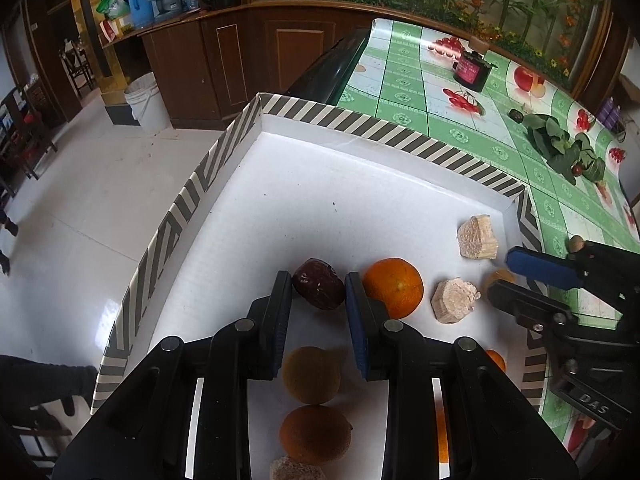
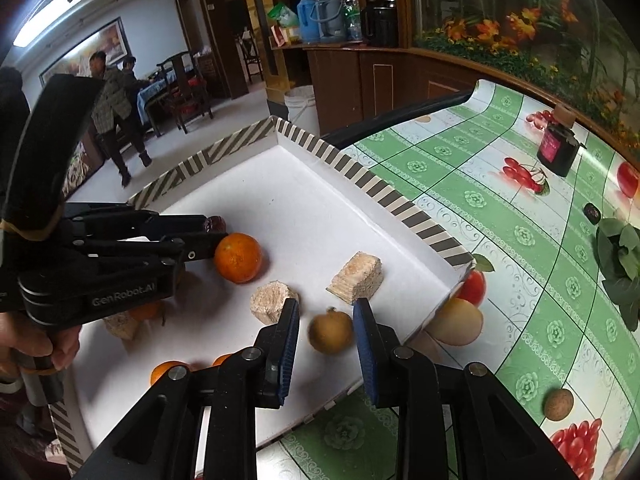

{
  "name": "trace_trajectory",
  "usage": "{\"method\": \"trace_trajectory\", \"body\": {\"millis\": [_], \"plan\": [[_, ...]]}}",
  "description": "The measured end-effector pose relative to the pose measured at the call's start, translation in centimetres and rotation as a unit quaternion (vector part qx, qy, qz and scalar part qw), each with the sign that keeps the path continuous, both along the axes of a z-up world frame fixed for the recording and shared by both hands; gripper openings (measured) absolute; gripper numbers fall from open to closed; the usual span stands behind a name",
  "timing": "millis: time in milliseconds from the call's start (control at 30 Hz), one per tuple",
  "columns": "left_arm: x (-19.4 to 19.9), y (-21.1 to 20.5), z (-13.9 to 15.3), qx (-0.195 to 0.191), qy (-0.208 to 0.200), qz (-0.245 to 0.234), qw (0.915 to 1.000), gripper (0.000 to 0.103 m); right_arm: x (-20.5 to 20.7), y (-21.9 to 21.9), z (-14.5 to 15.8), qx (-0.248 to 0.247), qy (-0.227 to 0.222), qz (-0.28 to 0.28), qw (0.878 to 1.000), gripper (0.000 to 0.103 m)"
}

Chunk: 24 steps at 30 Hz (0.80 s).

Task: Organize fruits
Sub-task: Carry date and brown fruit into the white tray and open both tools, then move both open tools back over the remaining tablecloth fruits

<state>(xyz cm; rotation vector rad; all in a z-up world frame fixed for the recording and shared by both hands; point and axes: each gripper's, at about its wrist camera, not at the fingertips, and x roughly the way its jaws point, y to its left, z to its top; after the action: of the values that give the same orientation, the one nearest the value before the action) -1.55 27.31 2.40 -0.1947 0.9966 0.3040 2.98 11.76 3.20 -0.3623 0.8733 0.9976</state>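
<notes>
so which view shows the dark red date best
The left wrist view: the dark red date sits close and whole just beyond the left hand-held gripper, between its fingertips. In the right wrist view only a sliver of it peeks out behind that gripper's fingers.

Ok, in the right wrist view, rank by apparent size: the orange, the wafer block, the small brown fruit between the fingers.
1. Orange, largest.
2. Wafer block, nearly as big; it lies at a similar depth, so the gap is small.
3. Brown fruit, smallest, though nearest the camera.
</notes>
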Motion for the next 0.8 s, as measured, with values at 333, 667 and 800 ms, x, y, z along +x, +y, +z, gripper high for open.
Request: {"method": "trace_trajectory", "body": {"millis": [333,667,800], "plan": [[-0.9,-0.7,0.5,0.010,-0.008,0.010,0.9999,0.059,-1.2,-2.9,1.5,0.038,0.005,-0.020,0.999,0.030],[-2.7,-2.5,2.2,0.022,-0.036,0.006,0.9991,0.059,-1.8,-5.4,1.2,0.052,0.022,-0.050,0.997,0.031],[-3.0,-3.6,2.6,0.021,-0.045,-0.002,0.9988,0.059,-2.1,-6.7,1.3,0.057,0.022,-0.063,0.996,0.031]]}}
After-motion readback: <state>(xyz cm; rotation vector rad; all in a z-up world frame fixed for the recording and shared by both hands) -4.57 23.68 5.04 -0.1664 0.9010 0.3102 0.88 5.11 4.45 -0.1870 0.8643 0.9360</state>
